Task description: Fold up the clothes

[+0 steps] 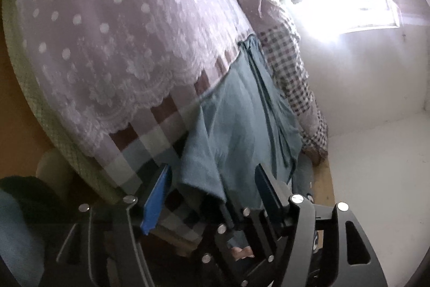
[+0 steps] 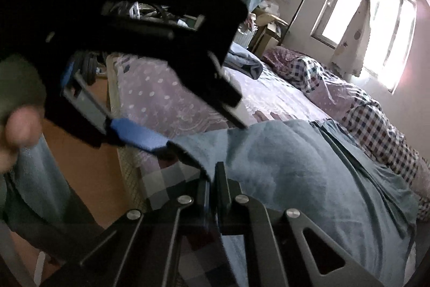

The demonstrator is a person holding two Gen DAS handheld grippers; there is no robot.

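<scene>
A blue-grey garment (image 2: 295,168) lies on the bed (image 1: 113,26). The right gripper (image 2: 213,184) has its jaws clenched on the garment's edge. The left gripper (image 1: 212,184) has its jaws released, with the cloth loose between them.

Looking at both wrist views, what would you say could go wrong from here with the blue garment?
1. The left gripper stands open around the blue garment without pressing it, so only the right gripper, shut on a thin edge, holds it; that pinch may slip.
2. The two grippers sit very close together and could knock each other.
3. The garment hangs over the bed edge and might slide toward the floor.
</scene>
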